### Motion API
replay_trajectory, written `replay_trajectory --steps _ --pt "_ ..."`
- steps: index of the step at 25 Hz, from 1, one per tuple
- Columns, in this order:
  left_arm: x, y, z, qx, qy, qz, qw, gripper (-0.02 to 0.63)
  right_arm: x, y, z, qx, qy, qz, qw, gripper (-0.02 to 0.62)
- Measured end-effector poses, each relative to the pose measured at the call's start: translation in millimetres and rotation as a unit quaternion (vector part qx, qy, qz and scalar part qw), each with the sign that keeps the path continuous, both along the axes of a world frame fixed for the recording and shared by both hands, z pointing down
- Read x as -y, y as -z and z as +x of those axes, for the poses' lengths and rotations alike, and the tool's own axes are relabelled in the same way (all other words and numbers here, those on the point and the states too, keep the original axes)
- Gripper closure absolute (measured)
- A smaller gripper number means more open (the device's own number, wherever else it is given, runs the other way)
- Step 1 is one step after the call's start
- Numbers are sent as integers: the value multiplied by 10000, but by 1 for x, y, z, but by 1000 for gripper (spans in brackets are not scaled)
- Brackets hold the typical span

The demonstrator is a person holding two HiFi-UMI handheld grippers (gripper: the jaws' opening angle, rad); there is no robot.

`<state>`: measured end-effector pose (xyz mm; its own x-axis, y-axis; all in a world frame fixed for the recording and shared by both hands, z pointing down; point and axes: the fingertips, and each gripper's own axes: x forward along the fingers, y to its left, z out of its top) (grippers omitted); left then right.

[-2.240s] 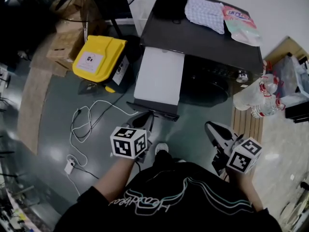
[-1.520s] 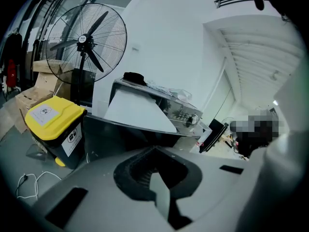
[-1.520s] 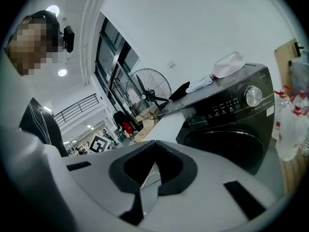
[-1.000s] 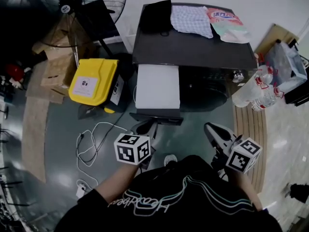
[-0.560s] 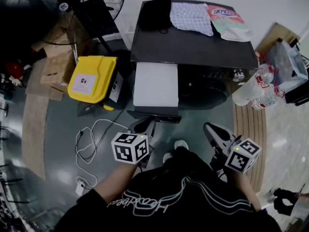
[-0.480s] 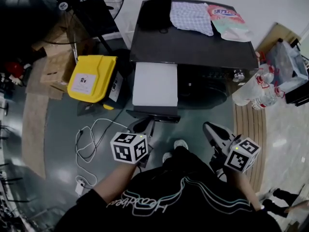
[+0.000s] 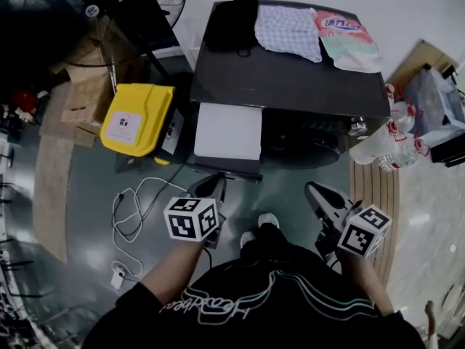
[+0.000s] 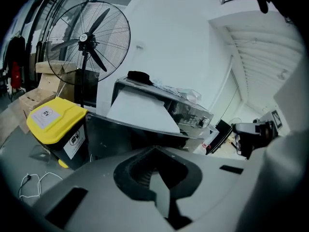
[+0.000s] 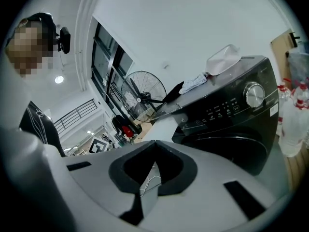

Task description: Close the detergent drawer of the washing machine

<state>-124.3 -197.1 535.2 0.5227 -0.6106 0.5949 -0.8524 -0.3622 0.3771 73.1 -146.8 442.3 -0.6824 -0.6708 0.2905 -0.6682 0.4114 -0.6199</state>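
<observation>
the washing machine (image 7: 290,64) stands straight ahead of the person, dark, with a checked cloth (image 7: 287,27) and a detergent bag (image 7: 347,38) on its lid. its drawer (image 7: 229,131) sticks well out from the upper left of the front, white on top, with a dark front panel (image 7: 225,169) facing the person.

the left gripper (image 7: 216,182) hangs just short of that panel, low and near its middle, not touching it as far as the head view shows. its jaws are pressed together with nothing between them, and the left gripper view looks over the closed tips at the panel and the white top. the right gripper (image 7: 314,190) is off to the right, apart from the drawer, its jaws likewise together and empty.

the drawer looks like stiff, light plastic on a straight slide, so it likely needs a push, not a grip. the smooth panel may let closed tips skid. the best place is probably the flat middle of the front panel, pushed square toward the machine; a push near one corner could skew the drawer and make it bind.

a yellow bin (image 7: 134,118) and a loose cable (image 7: 131,202) sit on the floor to the left.
</observation>
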Motion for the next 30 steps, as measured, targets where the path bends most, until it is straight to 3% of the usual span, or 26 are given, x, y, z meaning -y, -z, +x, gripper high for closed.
replay_trajectory --steps 12,30 --pt "7 1 2 24 232 22 9997 584 41 1 4 40 368 -27 9993 569" --pt "86 14 15 114 591 238 9979 584 93 13 17 45 665 222 9975 569"
